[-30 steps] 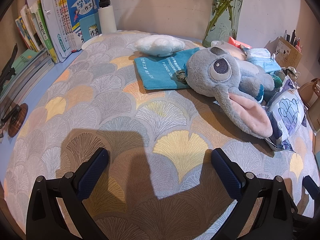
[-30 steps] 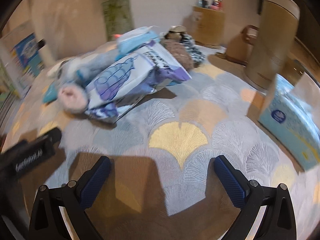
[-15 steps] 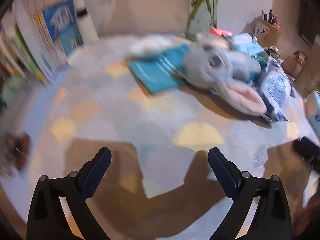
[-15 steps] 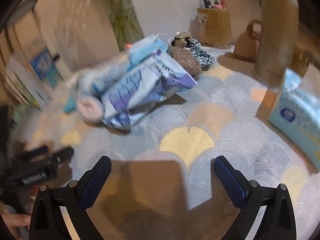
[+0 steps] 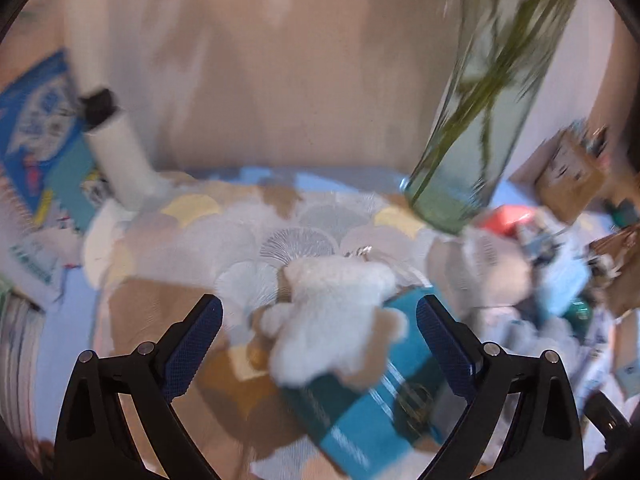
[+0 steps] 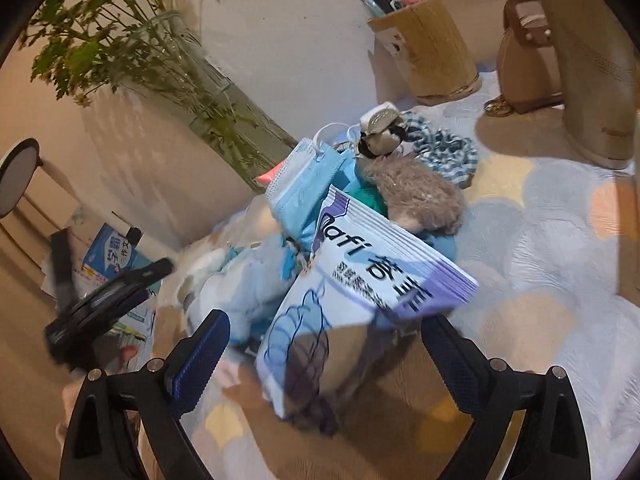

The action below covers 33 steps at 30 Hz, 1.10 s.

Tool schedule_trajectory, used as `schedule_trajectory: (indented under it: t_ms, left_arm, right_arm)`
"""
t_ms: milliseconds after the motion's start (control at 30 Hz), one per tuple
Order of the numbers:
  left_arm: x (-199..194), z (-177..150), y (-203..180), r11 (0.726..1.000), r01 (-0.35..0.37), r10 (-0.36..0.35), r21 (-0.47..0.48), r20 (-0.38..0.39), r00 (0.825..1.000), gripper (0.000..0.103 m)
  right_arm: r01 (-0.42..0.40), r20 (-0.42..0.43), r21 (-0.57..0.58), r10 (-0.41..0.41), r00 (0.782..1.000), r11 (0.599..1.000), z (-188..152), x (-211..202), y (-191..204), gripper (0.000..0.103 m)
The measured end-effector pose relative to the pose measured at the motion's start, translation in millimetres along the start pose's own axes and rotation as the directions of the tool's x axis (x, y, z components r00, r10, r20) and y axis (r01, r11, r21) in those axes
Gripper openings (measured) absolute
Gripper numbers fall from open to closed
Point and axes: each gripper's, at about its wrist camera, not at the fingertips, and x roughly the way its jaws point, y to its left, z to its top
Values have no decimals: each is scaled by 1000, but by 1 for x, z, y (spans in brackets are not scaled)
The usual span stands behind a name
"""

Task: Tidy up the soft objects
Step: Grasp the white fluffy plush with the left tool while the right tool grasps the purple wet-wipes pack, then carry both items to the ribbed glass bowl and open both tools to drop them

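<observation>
L gripper [image 5: 318,330]: fingers wide apart, just narrowed slightly, clamped on nothing. White fluffy plush toy [image 5: 334,316] sits in the gap between them, pads not touching it. Toy lies half on a teal flat fabric pouch [image 5: 360,408], which runs off toward 5 o'clock. Both rest on the fan-pattern cloth over the counter [image 5: 296,236]. Clear glass vase w/ green stems [image 5: 484,128] at 1 o'clock, white cylinder w/ black cap [image 5: 116,152] at 10 o'clock. Left view is blurred.

R gripper [image 6: 326,344]: fingers wide apart, also just narrowed a bit, gripping nothing. White-and-purple plastic wipes pack [image 6: 360,300] sits in the gap, no pad contact seen. Behind it at 12: light-blue face mask [image 6: 308,188], brown fuzzy plush [image 6: 416,200], blue-white striped scrunchie [image 6: 448,152]. Grey-blue plush animal [image 6: 248,276] at 10 o'clock, partly hidden. Wooden pen holder [image 6: 432,52] at 1 o'clock.
</observation>
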Motion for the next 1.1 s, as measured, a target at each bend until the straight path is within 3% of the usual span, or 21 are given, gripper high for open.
schedule_trajectory:
  t_ms: [67,133,167,233,300,500,700,867,1100]
  left_arm:
    - [18,-1,-4,999,23,-22,31,-26,999,95]
    - [30,-7,-6,997,62,-59,37,-56,997,60]
    - [31,-11,-7,997,67,-65,31,-59,996,59]
    - [27,-16,-8,998,43,-42,39,-26,999,51]
    - [19,-19,-3,998,58,-58,-4,-5,998,50]
    - [-27,-34,-2,999,20,-17,-29,78,997,50]
    - [-64,-37,-11,998,-54,58,-38,114,992,50]
    - [-86,-44,-22,996,-68,75,-66,116,990,51]
    - [-118,-44,-53,995,-65,74,-70,143,987,51]
  right_arm:
    - [-14,-6,5,14,1000,1000,-1,8,-3,96]
    - [8,10,-30,-8,1000,1000,-2,9,1,92]
    - [17,13,-38,-17,1000,999,-2,10,1,87]
    - [27,22,-38,-26,999,999,-2,11,0,68]
    - [5,15,-22,-4,1000,1000,-3,11,-5,57]
    - [-37,62,-5,37,997,999,-3,0,-12,48]
    - [-111,114,65,103,988,992,-4,-29,-31,46]
    - [-141,134,59,132,982,988,-1,-57,-28,46]
    - [-204,81,54,199,977,977,25,-94,-21,46]
